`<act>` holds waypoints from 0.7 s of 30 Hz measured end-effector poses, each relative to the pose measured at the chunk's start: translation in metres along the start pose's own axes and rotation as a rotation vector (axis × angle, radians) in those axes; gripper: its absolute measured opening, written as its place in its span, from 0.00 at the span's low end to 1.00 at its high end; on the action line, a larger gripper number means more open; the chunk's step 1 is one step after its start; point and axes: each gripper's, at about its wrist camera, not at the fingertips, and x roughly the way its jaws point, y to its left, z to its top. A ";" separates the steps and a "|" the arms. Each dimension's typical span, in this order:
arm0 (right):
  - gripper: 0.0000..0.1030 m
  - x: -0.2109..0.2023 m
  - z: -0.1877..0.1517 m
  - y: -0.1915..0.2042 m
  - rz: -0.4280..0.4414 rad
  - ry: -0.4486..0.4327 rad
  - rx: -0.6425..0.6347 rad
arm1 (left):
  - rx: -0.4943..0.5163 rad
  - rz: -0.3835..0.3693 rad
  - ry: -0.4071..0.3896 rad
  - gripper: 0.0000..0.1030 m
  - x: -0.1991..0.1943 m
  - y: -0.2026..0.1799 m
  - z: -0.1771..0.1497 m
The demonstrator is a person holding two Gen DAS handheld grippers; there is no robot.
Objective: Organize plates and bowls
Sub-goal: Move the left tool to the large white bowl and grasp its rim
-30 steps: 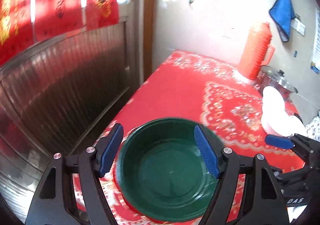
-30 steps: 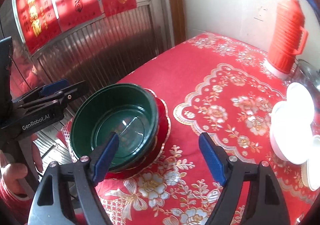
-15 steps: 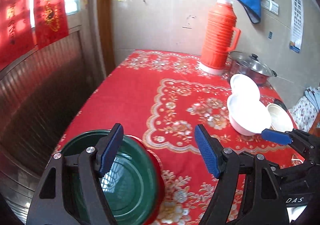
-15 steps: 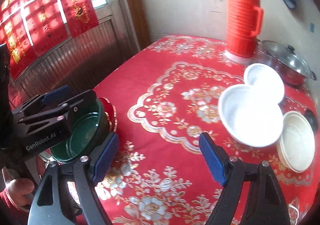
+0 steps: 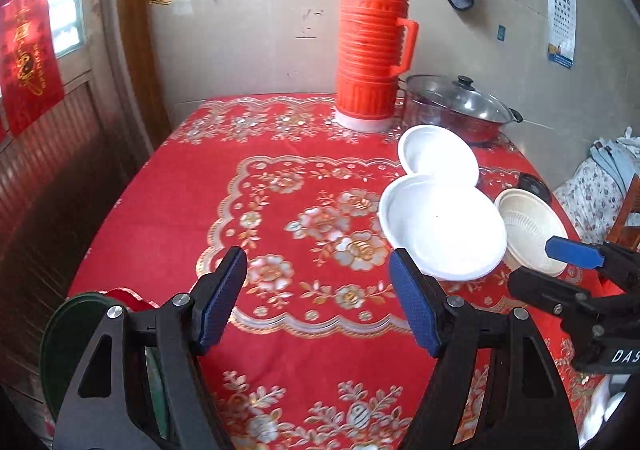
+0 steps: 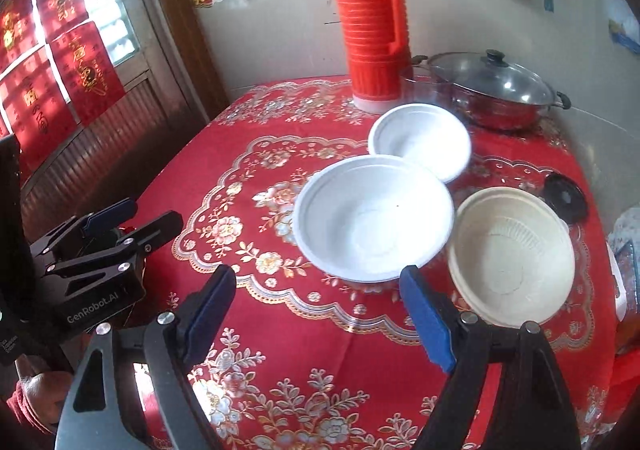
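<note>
A large white bowl (image 6: 374,216) sits on the red tablecloth, with a smaller white bowl (image 6: 420,140) behind it and a cream ribbed bowl (image 6: 510,254) to its right. The same three show in the left wrist view: large white bowl (image 5: 442,226), small white bowl (image 5: 438,156), cream bowl (image 5: 530,228). A green bowl (image 5: 60,334) on a red plate (image 5: 122,295) lies at the table's near left corner. My left gripper (image 5: 316,300) is open and empty over the cloth. My right gripper (image 6: 316,314) is open and empty, just short of the large white bowl.
An orange thermos (image 5: 372,46) and a lidded steel pot (image 5: 460,106) stand at the back by the wall. A black round lid (image 6: 566,196) lies at the far right. A metal-panelled door and red banners (image 6: 48,62) flank the table's left edge.
Both grippers have swung right, away from the green bowl and red plate toward the white bowls. The green bowl has slid to the left edge of the left wrist view.
</note>
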 end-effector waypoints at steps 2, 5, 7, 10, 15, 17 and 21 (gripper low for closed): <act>0.82 -0.001 0.004 -0.016 -0.015 -0.006 0.022 | 0.001 -0.008 0.012 0.72 0.008 -0.007 0.004; 0.82 -0.001 0.010 -0.038 -0.038 -0.008 0.058 | 0.000 -0.024 0.034 0.72 0.020 -0.017 0.012; 0.82 0.002 0.014 -0.051 -0.051 -0.003 0.077 | -0.001 -0.037 0.056 0.72 0.032 -0.024 0.018; 0.82 0.005 0.020 -0.064 -0.058 0.001 0.093 | -0.010 -0.033 0.071 0.72 0.044 -0.029 0.025; 0.82 0.014 0.033 -0.071 -0.004 0.007 0.105 | -0.019 -0.027 0.122 0.72 0.071 -0.035 0.035; 0.82 0.020 0.039 -0.074 0.023 0.010 0.103 | -0.026 -0.027 0.140 0.72 0.079 -0.035 0.036; 0.82 0.039 0.053 -0.079 0.038 0.043 0.087 | -0.039 -0.023 0.171 0.72 0.093 -0.034 0.035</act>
